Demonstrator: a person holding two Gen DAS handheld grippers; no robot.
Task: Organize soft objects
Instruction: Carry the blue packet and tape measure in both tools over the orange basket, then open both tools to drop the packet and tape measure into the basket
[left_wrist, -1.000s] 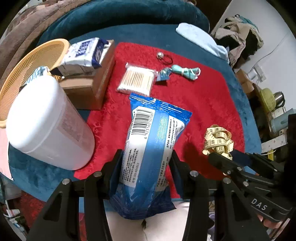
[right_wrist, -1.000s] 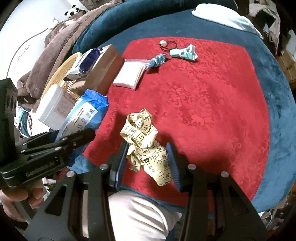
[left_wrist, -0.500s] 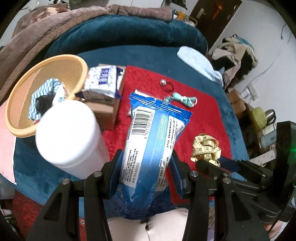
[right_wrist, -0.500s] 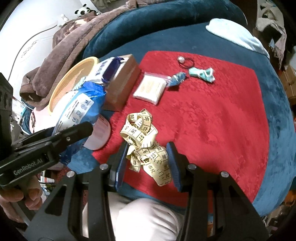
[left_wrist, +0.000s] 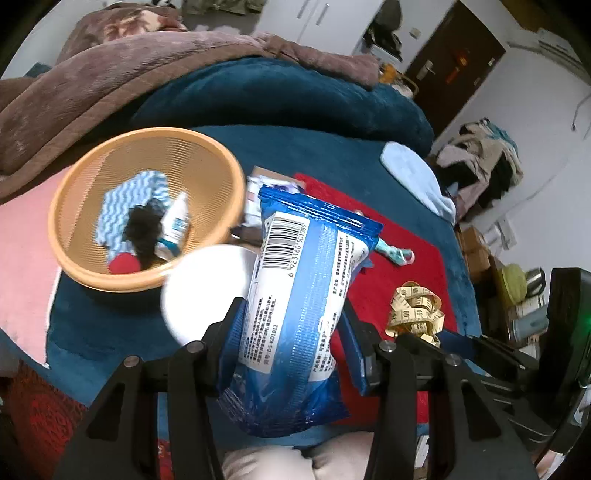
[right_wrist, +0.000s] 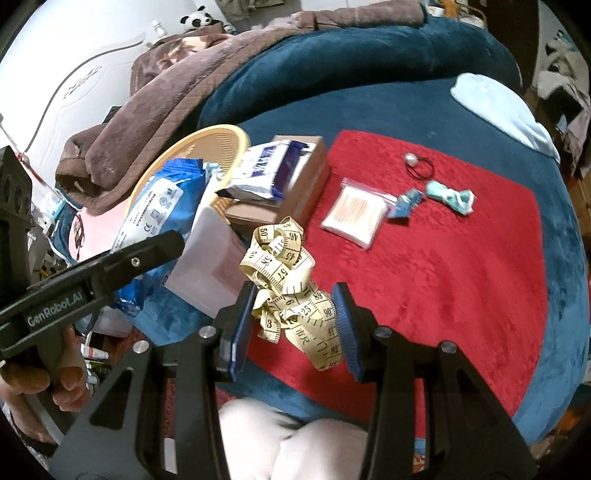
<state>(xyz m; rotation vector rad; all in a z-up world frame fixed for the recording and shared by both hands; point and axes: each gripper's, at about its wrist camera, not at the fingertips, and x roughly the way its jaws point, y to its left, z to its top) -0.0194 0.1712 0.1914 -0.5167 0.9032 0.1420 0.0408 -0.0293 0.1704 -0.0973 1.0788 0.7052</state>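
Note:
My left gripper (left_wrist: 291, 332) is shut on a blue wipes pack (left_wrist: 303, 295) and holds it in the air, right of the orange basket (left_wrist: 74, 266). The pack also shows in the right wrist view (right_wrist: 159, 206). My right gripper (right_wrist: 291, 321) is shut on a bundled yellow measuring tape (right_wrist: 288, 280), lifted above the red cloth (right_wrist: 461, 277); the tape also shows in the left wrist view (left_wrist: 413, 310). The basket holds a blue-white cloth (left_wrist: 125, 199), a dark item and a small tube.
A white tub (left_wrist: 207, 284) stands below the pack. A brown box (right_wrist: 303, 192) carries a white-blue tissue pack (right_wrist: 266, 173). Cotton swabs (right_wrist: 354, 214), a hair tie (right_wrist: 417, 162) and a teal bow (right_wrist: 450, 195) lie on the red cloth. A brown blanket (left_wrist: 147, 62) lies behind.
Both grippers have risen with their loads. The left one has swung left toward the basket, whose inside now shows. The tape now hangs above the box edge.

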